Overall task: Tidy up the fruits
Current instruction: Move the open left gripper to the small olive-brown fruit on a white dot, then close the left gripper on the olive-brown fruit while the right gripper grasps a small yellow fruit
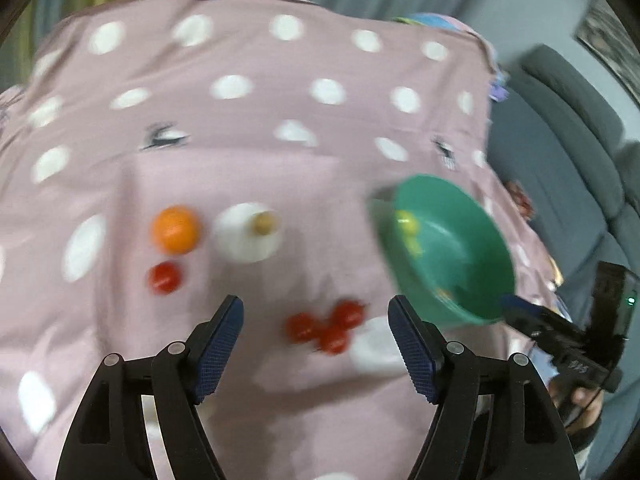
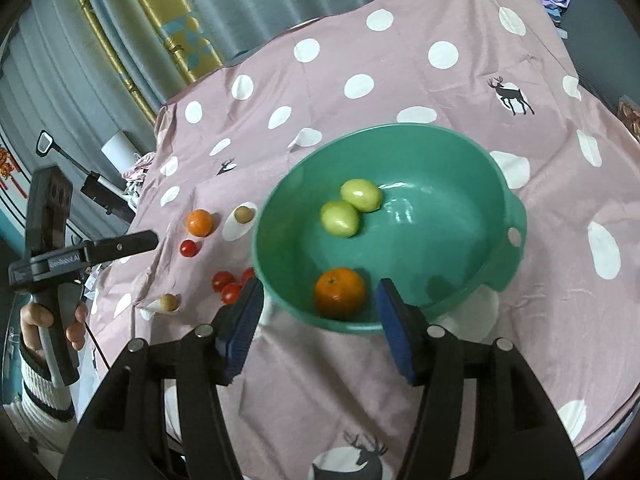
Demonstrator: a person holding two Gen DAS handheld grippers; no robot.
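A green bowl (image 2: pixel 440 200) stands on the pink dotted cloth (image 2: pixel 360 40) and holds two yellow-green fruits (image 2: pixel 340 218) and an orange (image 2: pixel 340 292). My right gripper (image 2: pixel 320 288) hovers open over the bowl's near rim; the orange lies between its pads in view, untouched. To the bowl's left, on the cloth, lie another orange (image 2: pixel 199 222), a single red tomato (image 2: pixel 189 248), three clustered tomatoes (image 2: pixel 226 286) and two small brown fruits (image 2: pixel 244 214). In the blurred left wrist view, my left gripper (image 1: pixel 316 308) is open above the tomato cluster (image 1: pixel 324 328), with the bowl (image 1: pixel 460 248) at its right.
A grey sofa (image 1: pixel 560 160) runs along the table's right side. Curtains (image 2: pixel 120 40) hang behind the table. A hand (image 2: pixel 52 320) in a striped sleeve holds the left gripper at the table's left edge. The cloth's near edge drops off at the lower right.
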